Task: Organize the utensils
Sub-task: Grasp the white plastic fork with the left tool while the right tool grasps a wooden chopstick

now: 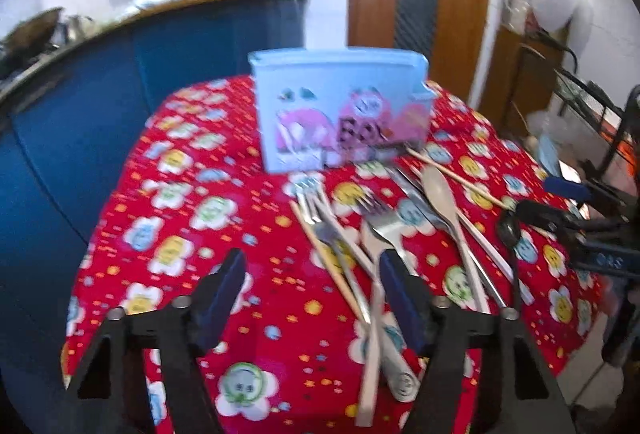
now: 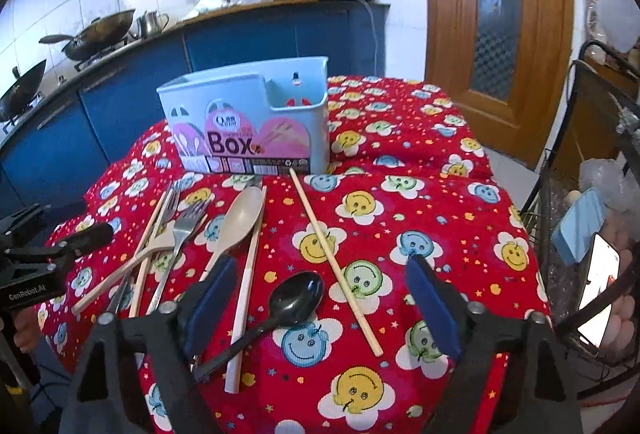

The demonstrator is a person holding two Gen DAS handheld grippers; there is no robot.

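small table [image 2: 472,170] wearing a red smiley-face cloth; cloth is hanging over every edge and bunching into a ridge toward the far right corner. light blue utensil box [image 2: 244,122] is standing upright near the far edge, left of centre, its label facing the cameras, the smaller open compartment on its right end. utensils are lying loose in front of it, fanning toward the near left edge: a beige spoon [image 2: 240,222], steel forks [image 2: 188,226] crossing chopsticks, a black spoon [image 2: 296,298] near the near edge, and one wooden chopstick [image 2: 332,258] running diagonally from the box foot toward the near edge. right half of the cloth is lying bare, giving open room there. right gripper [image 2: 320,298] is hovering over the black spoon with jaws standing apart, nothing between the pads. left gripper [image 1: 312,294] is hovering over the near left part, jaws apart, right finger [image 1: 400,298] overlapping the fork handles [image 1: 376,314]; i cannot tell if it is touching them. blue cabinets [image 2: 120,106] are crowding the far left side; a wire rack [image 2: 580,194] is standing just beside the right edge; a wooden door [image 2: 500,14] is sitting beyond the far right corner.
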